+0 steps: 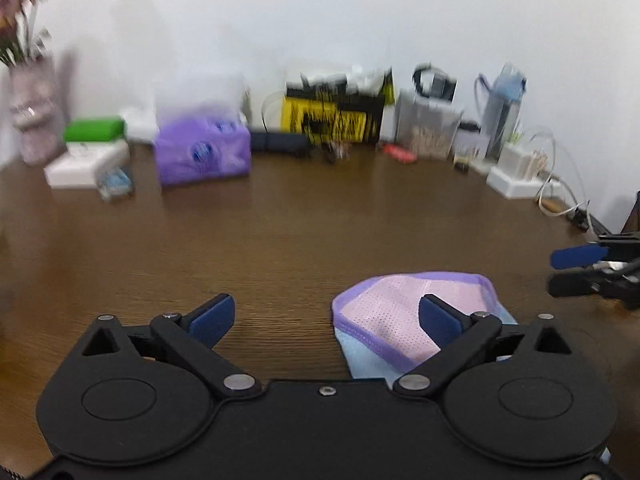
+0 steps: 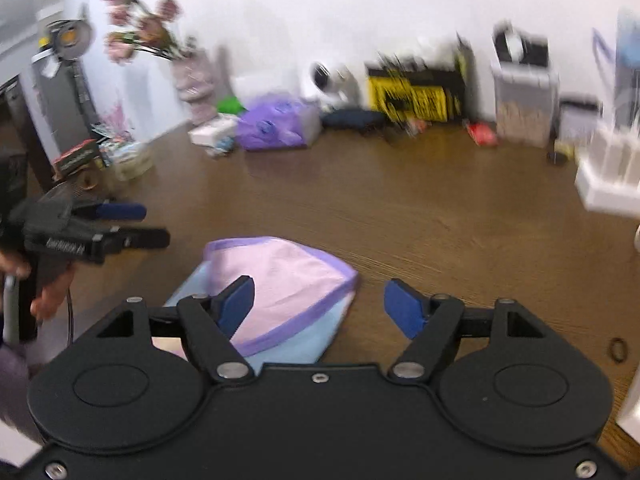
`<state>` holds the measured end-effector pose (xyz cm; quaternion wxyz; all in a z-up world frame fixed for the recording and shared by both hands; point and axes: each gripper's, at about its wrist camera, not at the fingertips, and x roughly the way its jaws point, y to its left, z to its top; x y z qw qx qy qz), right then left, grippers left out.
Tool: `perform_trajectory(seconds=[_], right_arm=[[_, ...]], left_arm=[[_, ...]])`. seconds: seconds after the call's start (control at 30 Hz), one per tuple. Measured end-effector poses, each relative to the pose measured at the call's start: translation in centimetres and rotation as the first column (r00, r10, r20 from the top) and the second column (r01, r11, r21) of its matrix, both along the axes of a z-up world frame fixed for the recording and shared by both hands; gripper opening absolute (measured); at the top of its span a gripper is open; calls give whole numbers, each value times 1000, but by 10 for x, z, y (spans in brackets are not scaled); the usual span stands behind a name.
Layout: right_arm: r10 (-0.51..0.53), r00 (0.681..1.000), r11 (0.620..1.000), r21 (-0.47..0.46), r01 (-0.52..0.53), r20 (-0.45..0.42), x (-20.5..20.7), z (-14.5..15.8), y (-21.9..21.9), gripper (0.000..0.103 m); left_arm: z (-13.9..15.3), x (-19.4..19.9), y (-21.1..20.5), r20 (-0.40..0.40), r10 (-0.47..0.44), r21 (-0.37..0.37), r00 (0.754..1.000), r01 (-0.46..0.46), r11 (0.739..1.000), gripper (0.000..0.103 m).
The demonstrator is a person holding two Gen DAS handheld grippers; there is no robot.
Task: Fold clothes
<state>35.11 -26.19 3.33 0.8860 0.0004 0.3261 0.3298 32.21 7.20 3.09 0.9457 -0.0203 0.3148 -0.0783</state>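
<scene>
Folded garment [image 1: 394, 312] lies on counter [image 1: 280, 240]; L gripper [image 1: 326, 316] & R gripper [image 2: 320, 306] beside it, jaws apart, empty.

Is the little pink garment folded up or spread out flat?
Folded: the pink garment lies on the table as a small bundle, pink layer over blue.

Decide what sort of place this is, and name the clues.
Probably a home desk or table against a wall: a brown wooden tabletop, a vase of flowers, a purple tissue pack, and a small folded garment.
</scene>
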Motion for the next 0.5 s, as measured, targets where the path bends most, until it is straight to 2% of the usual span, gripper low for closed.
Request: perform_trajectory(seconds=[0.1, 0.13, 0.2, 0.27, 0.33, 0.37, 0.4, 0.43, 0.47, 0.5], right_arm=[[11, 1000, 998, -60, -11, 6, 17, -10, 15, 64], [12, 1000, 998, -65, -12, 5, 18, -11, 16, 59], [36, 999, 993, -109, -36, -6, 26, -21, 29, 51], [60, 998, 989, -132, -60, -3, 26, -26, 36, 50], [79, 997, 981, -178, -75, 17, 26, -31, 44, 48], [83, 996, 979, -187, -77, 26, 25, -33, 46, 46], [86, 996, 979, -187, -78, 34, 24, -34, 47, 37], [93, 995, 979, -188, -84, 39, 23, -34, 47, 32], [93, 995, 978, -191, -84, 41, 22, -33, 48, 22], [94, 995, 977, -195, -84, 44, 22, -33, 48, 12]], left_arm=[[-10, 17, -4, -44, -1, 21, 999, 2, 1000, 86], [-14, 22, -5, -61, 3, 29, 998, -1, 1000, 83], [-22, 29, -5, -91, 4, 31, 996, -1, 1000, 69], [-27, 32, -4, -117, -5, 17, 993, 7, 1000, 60], [-31, 31, -5, -102, 0, 39, 995, 4, 999, 53], [-31, 32, -5, -100, 0, 47, 995, 4, 999, 43], [-31, 34, -5, -102, -4, 47, 995, 8, 999, 32], [-31, 35, -5, -103, -10, 43, 995, 14, 999, 27], [-32, 35, -5, -105, -15, 40, 994, 19, 999, 17], [-30, 34, -6, -106, -18, 37, 994, 22, 999, 13]])
